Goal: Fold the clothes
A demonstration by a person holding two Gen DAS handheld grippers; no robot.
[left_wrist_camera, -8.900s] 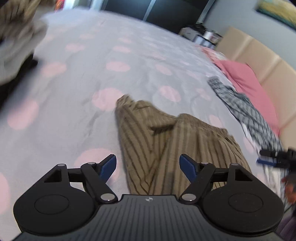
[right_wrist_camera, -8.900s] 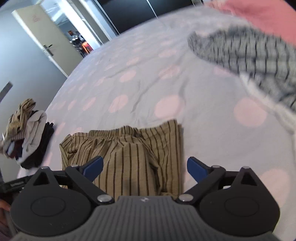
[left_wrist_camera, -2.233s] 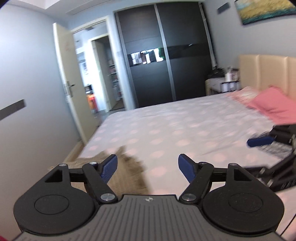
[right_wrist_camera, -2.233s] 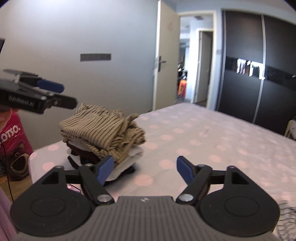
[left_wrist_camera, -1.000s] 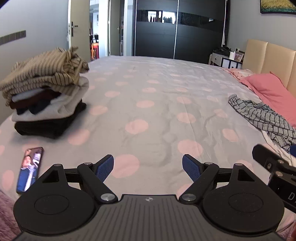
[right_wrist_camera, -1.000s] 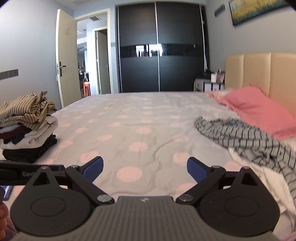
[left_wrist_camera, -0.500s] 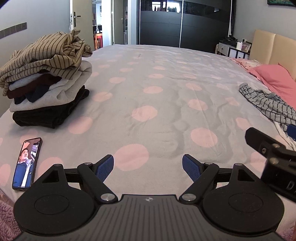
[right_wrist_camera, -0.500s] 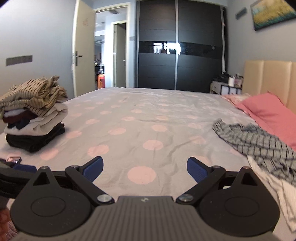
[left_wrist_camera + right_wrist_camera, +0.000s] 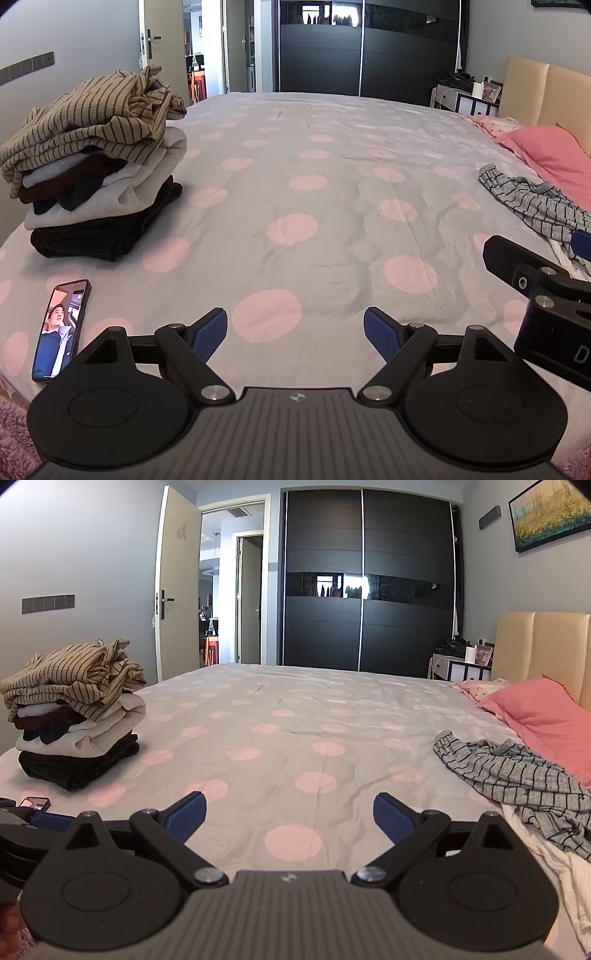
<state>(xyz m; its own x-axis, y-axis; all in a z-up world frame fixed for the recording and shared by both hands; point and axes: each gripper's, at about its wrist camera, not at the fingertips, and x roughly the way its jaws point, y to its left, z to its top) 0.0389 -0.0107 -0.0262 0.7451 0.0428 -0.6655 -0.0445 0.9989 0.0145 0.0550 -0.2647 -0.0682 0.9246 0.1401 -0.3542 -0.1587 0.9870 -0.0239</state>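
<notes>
A pile of folded clothes stands on the bed's left side, topped by the tan striped garment; it also shows in the right wrist view. A grey striped garment lies crumpled at the right by the pink pillow, also in the right wrist view, with a white garment beneath it. My left gripper is open and empty above the bed's near edge. My right gripper is open and empty beside it, seen in the left wrist view.
A phone with a lit screen lies on the bed near the left front corner. The grey sheet with pink dots spreads between the pile and the crumpled clothes. A pink pillow, headboard and dark wardrobe stand beyond.
The tan striped garment, earlier flat on the bed, is now on top of the pile. Both grippers have drawn back to the bed's near edge and face across it, open throughout.
</notes>
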